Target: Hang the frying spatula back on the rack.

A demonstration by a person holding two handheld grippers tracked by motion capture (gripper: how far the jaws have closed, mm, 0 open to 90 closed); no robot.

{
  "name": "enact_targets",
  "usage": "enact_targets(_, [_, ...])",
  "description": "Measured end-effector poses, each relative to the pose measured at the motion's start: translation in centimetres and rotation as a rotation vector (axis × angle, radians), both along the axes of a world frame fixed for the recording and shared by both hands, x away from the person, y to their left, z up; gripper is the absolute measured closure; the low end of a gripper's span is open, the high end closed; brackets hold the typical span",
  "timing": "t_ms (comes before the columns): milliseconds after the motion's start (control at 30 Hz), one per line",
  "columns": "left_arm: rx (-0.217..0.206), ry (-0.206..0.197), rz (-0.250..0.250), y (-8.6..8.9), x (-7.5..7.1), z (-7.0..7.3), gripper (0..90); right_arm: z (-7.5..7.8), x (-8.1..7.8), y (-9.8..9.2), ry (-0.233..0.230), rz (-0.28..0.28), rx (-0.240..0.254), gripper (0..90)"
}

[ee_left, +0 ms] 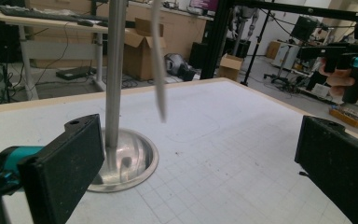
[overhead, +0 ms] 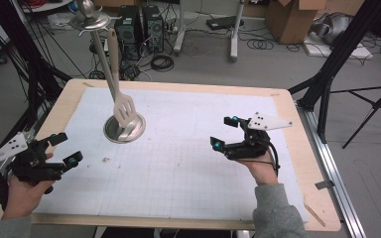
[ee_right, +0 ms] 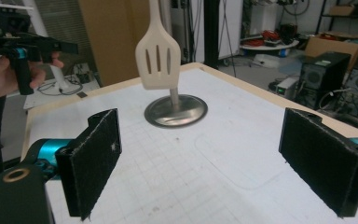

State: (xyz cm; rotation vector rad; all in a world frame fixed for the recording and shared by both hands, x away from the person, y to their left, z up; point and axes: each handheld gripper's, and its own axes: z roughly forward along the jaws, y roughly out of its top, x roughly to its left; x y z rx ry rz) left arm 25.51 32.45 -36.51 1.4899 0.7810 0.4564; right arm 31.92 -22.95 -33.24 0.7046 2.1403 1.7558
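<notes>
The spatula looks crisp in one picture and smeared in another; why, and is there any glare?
In the right gripper view the spatula faces the camera, slots sharp; in the left gripper view it is seen edge-on and blurred. The metal stand base shows soft reflections there and a bright sheen in the high view. Both views' near black fingers look oversized.

Behind my table I've got two black PC towers (overhead: pixel 139 27) parked on the grey floor with coiled cables (overhead: pixel 161 62) next to them, a cardboard box (overhead: pixel 297 17) further right, and a black tripod (overhead: pixel 377 106) off the table's right edge.
</notes>
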Motion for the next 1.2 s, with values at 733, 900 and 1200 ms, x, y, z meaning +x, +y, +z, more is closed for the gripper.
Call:
enact_targets(733, [0.019,0.018,0.003,-0.3,0.6,-0.5,1.8,-2.1,-2.7,-4.4,-0.029,-0.111,0.033,11.7])
enact_targets(900, [0.024,0.025,0.016,-0.3,0.6,-0.8,1.8,-3.4,-3.2,-5.7,-0.014,-0.153,0.024,11.8])
enact_targets(1200, [0.054,0.028,0.025,-0.5,0.5,-1.2,1.8,-4.9,-4.4,-9.1,0.012,-0.232,0.075,11.7])
